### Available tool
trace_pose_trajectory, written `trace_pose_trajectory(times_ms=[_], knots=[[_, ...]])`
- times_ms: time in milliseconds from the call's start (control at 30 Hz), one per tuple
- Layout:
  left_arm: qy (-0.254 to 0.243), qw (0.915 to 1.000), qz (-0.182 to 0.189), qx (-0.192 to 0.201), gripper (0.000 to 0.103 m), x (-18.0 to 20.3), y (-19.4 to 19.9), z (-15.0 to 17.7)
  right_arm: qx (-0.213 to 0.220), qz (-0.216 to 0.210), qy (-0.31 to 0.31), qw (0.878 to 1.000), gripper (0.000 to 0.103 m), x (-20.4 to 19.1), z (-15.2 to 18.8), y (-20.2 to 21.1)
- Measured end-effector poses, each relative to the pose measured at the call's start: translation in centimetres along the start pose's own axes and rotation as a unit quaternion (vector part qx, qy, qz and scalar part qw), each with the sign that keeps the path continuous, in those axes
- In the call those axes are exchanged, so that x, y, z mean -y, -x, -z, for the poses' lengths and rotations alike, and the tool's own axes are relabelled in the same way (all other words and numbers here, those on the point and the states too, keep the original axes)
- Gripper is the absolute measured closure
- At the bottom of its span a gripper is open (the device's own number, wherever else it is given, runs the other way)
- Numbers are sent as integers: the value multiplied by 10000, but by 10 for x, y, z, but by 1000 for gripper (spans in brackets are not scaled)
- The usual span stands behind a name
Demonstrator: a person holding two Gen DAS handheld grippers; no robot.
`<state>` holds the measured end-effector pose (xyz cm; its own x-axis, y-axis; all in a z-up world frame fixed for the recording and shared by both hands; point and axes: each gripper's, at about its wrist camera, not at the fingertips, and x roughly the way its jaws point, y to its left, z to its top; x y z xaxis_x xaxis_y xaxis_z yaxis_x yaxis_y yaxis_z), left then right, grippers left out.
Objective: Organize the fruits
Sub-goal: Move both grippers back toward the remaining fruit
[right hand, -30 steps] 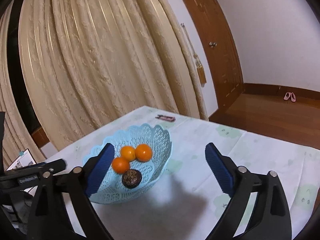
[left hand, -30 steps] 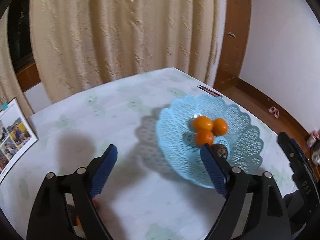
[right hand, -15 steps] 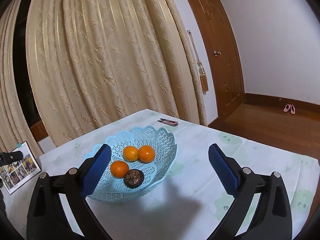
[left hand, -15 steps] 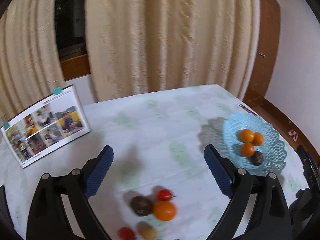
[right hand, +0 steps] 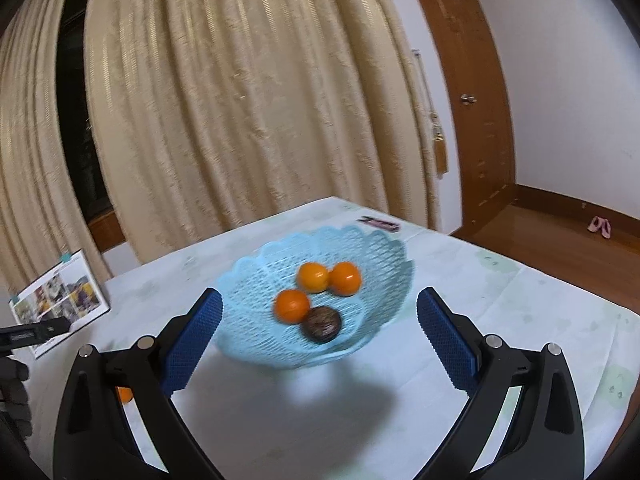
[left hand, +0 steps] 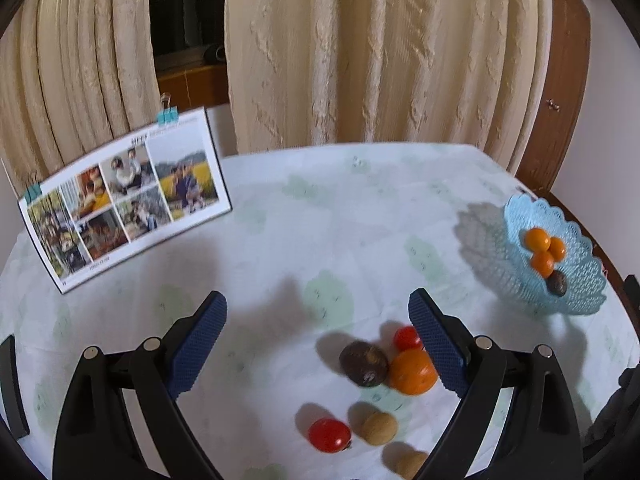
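- On the desk (left hand: 300,216), a round orange fruit (left hand: 413,371) looks firm and smooth; squeeze its middle.
- Left gripper (left hand: 316,322) and right gripper (right hand: 319,322) jaws are spread wide, holding nothing.

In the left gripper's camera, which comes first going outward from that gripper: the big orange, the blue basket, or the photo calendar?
1. Big orange: beside the left gripper's right finger.
2. Blue basket: far right on the table.
3. Photo calendar: back left, standing near the curtain.
Basket and calendar are a close call.

left gripper (left hand: 316,324) wide, empty | 6 loose fruits (left hand: 412,366) | basket (left hand: 576,300) far right
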<state>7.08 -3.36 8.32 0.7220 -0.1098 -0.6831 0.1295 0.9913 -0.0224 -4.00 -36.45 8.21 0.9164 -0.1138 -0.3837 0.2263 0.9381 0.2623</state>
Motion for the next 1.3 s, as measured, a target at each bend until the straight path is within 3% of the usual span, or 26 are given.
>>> trace_pose_trajectory(times_ms=[467,900,1067,1300], knots=[[-43,9977,-89,-674,11,0,-51,23,-480,-538,435,9964,4,-45,18,-3],[250,9945,-639,-790,11,-52,-50,37,-743,-879,608,9915,4,-65,28,-6],[242,9972,-435,-566,11,-53,-31,35,-843,-997,667,9892,4,-72,31,-8],[-441,9977,146,-487,12,-12,-23,40,-1019,-1133,688,9859,4,-78,35,-12]])
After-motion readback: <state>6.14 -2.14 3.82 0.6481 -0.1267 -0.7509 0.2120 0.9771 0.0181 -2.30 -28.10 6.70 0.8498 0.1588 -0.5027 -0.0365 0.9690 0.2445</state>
